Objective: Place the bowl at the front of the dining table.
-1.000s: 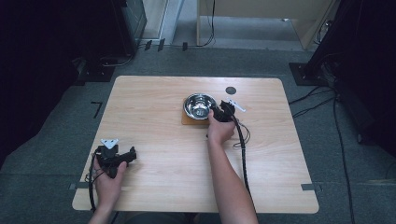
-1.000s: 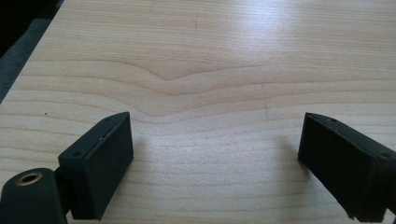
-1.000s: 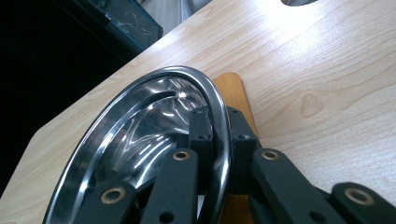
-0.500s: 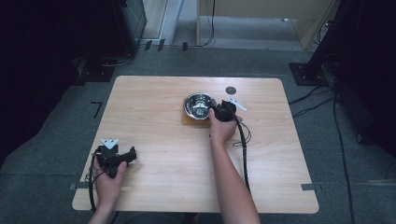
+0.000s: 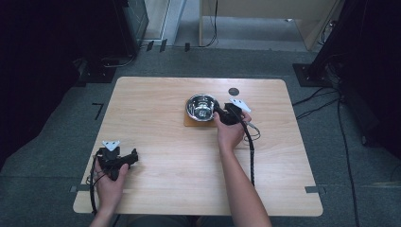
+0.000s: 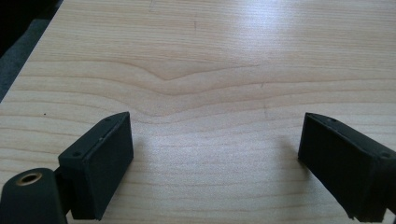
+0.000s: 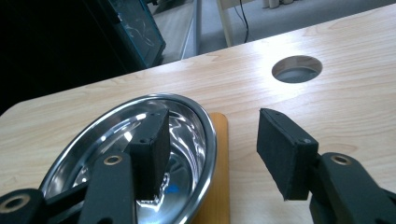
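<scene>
Right claw (image 7: 212, 154) just opened (left (image 6: 215, 163) wide).

Bowl (image 7: 140, 154) cut off — bottom edge.

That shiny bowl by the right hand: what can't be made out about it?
- Metal bowl, right gripper view: near side cut off by the bottom edge; a jaw covers part of the inside.
- Brown mat, high view: mostly hidden beneath the bowl.
- Bowl's contents, high view: too small, lost in reflections.

1 steel bowl (image 5: 201, 107), 1 wooden mat (image 5: 190, 123), 2 grippers
</scene>
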{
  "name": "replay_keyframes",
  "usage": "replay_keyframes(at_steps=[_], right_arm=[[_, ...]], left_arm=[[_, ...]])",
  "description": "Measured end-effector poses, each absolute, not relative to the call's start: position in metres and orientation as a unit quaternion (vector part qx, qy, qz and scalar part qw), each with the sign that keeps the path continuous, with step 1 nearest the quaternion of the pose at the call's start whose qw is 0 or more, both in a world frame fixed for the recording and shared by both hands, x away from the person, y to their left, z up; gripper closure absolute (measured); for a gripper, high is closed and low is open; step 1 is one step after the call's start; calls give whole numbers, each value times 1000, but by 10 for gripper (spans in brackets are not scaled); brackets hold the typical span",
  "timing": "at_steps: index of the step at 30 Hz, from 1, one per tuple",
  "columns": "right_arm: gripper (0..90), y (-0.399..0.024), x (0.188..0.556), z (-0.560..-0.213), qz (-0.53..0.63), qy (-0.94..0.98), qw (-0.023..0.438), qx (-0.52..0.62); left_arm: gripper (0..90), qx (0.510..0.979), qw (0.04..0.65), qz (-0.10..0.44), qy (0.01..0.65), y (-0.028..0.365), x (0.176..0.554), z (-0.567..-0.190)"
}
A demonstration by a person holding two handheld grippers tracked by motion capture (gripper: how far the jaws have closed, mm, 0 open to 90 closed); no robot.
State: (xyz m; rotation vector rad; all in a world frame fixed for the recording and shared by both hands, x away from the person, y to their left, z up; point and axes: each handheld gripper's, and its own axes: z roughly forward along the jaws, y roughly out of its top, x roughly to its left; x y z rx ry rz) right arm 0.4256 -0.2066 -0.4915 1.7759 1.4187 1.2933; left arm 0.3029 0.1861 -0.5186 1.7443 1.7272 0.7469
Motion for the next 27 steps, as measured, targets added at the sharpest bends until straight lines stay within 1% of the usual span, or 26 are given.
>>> replay_keyframes(at_steps=[2, 7, 8, 9, 16, 20, 27], right_arm=[[494, -209, 421, -491, 476, 525, 273, 651], [457, -215, 416, -494, 473, 536, 265, 647], [424, -217, 415, -495, 476, 539, 259, 645], [353, -217, 414, -496, 474, 550, 246, 642], [332, -214, 404, -493, 450, 590, 242, 625], [248, -215, 395, -490, 454, 607, 224, 613], [208, -214, 381, -489, 443, 633, 235, 590]], left_arm=[[100, 652, 284, 279, 645, 186, 303, -519], [100, 652, 284, 279, 645, 186, 303, -519], [100, 652, 284, 279, 645, 186, 303, -519], [100, 652, 284, 279, 645, 186, 303, -519], [100, 652, 284, 279, 645, 186, 303, -519], [100, 652, 284, 279, 645, 186, 303, -519], [100, 652, 284, 279, 645, 186, 303, -519]])
